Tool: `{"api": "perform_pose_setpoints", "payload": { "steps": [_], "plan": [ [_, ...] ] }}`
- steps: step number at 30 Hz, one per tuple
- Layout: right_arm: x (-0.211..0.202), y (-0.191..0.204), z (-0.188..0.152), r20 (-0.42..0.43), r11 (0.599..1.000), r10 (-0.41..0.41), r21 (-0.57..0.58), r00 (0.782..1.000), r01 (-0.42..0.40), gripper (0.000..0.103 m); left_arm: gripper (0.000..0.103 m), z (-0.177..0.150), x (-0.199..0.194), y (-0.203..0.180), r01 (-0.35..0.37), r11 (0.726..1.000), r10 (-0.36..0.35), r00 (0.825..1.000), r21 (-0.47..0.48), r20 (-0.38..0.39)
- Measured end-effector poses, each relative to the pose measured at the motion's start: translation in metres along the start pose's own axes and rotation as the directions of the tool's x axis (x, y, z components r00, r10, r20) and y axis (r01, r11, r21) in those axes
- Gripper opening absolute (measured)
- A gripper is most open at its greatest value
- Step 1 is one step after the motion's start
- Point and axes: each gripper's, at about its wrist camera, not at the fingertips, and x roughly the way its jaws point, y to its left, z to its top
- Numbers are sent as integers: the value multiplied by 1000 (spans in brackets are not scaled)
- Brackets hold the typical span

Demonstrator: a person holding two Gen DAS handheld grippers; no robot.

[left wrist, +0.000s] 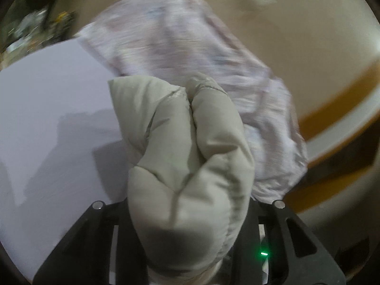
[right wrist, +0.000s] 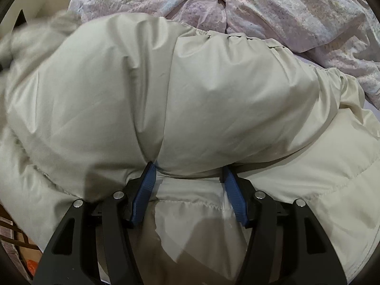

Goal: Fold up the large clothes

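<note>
In the left wrist view, a thick wad of the pale grey-green padded jacket (left wrist: 187,166) fills the centre and lower middle of the frame. It rises straight out of the left gripper (left wrist: 187,232), whose black frame shows at the bottom edge with a small green light at lower right. The fingers themselves are buried under the fabric, but the bunched jacket sits pinched between the two sides of the frame, so this claw is clenched on the jacket. Behind the wad, a blurred floral quilt (left wrist: 190,54) runs from the upper centre down to the right. A plain lilac sheet (left wrist: 47,118) covers the left half of the frame. A beige wall (left wrist: 296,47) fills the upper right.

In the right wrist view, the jacket (right wrist: 190,90) spreads across almost the whole frame as a big puffed mound, with quilted seams near its upper edge and lower right. The right gripper (right wrist: 187,168) enters from the bottom; its blue fingers (right wrist: 144,190) stand apart, tips pushed against the underside of a fold, with a flat layer of jacket lying between them. This claw is released. The floral quilt (right wrist: 285,11) lies crumpled across the top of the frame, beyond the jacket.
</note>
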Motion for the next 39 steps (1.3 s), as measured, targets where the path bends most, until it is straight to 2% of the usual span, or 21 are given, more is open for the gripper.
{"api": "perform_pose_setpoints", "payload": {
  "steps": [6,9,14,17,23,28,32,36,39],
  "plan": [
    [-1,-6,3,-8,999,31,10,999,-31,60,30,-12,12,-68,151,982,-145,988,112,-57],
    [-2,-11,7,-16,998,54,11,998,-54,60,31,-20,25,-95,199,970,-187,978,140,-98],
    [-16,-29,13,-46,995,96,26,994,-94,60,35,-37,40,-132,205,955,-181,975,214,-125],
    [-44,-48,8,-6,992,113,51,994,-113,60,37,-44,48,-149,209,945,-178,974,252,-137],
    [-96,-101,-24,85,993,38,106,996,-47,60,41,-67,65,-176,225,931,-179,968,289,-176],
    [-108,-150,-59,61,970,-21,242,998,6,60,44,-89,83,-196,243,918,-178,958,312,-225],
    [-113,-171,-72,57,952,-15,306,998,-3,60,47,-109,105,-213,267,905,-174,943,331,-285],
    [-123,-177,-82,60,940,-46,341,997,23,60,51,-140,129,-231,291,878,-149,921,381,-359],
    [-125,-186,-86,56,932,-63,360,996,39,60,57,-165,150,-243,306,861,-115,895,407,-432]
  ]
}}
